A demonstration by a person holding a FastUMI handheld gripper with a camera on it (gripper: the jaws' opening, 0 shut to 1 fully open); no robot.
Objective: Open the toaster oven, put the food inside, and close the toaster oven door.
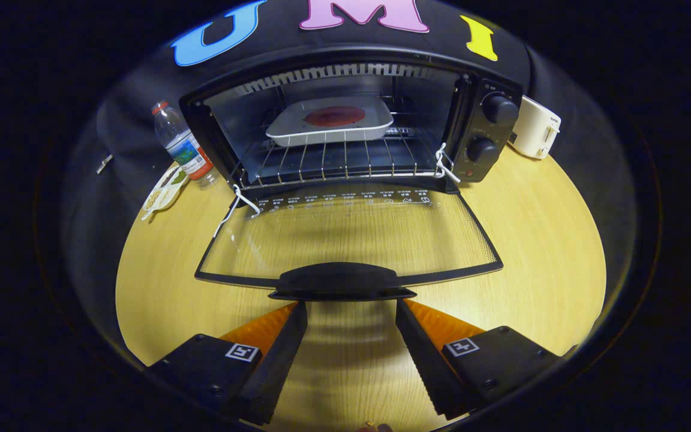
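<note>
1. Gripper (350,309) wide open, with nothing held, low over the wooden table (537,240).
2. Two fingers spread apart, with bare table between them.
3. Finger tips just near of the door handle (341,281), very close to it; cannot tell if touching.
4. Toaster oven (351,120) at the far side of the table, with its front wide open.
5. Glass door (348,231) swung all the way down, lying flat out toward the near side, with the table showing through the glass.
6. Handle on the near edge of the door, right ahead of the fingers.
7. Wire rack (345,162) inside the oven, reaching out to the front.
8. White tray (330,123) on the rack, deep inside the oven, toward the far wall.
9. Round, flat, dark red food (333,116) lying in the middle of the tray.
10. White ties (444,163) at both front corners of the rack, joined to the door.
11. Two round knobs (498,109) on the right side of the oven, one above the other.
12. Water bottle (183,146) standing left of the oven, just beside it.
13. Small dish (164,191) with little bits in it, near side of the bottle, touching or almost touching.
14. White toaster (535,128) to the right of the oven, at the far edge of the table.
</note>
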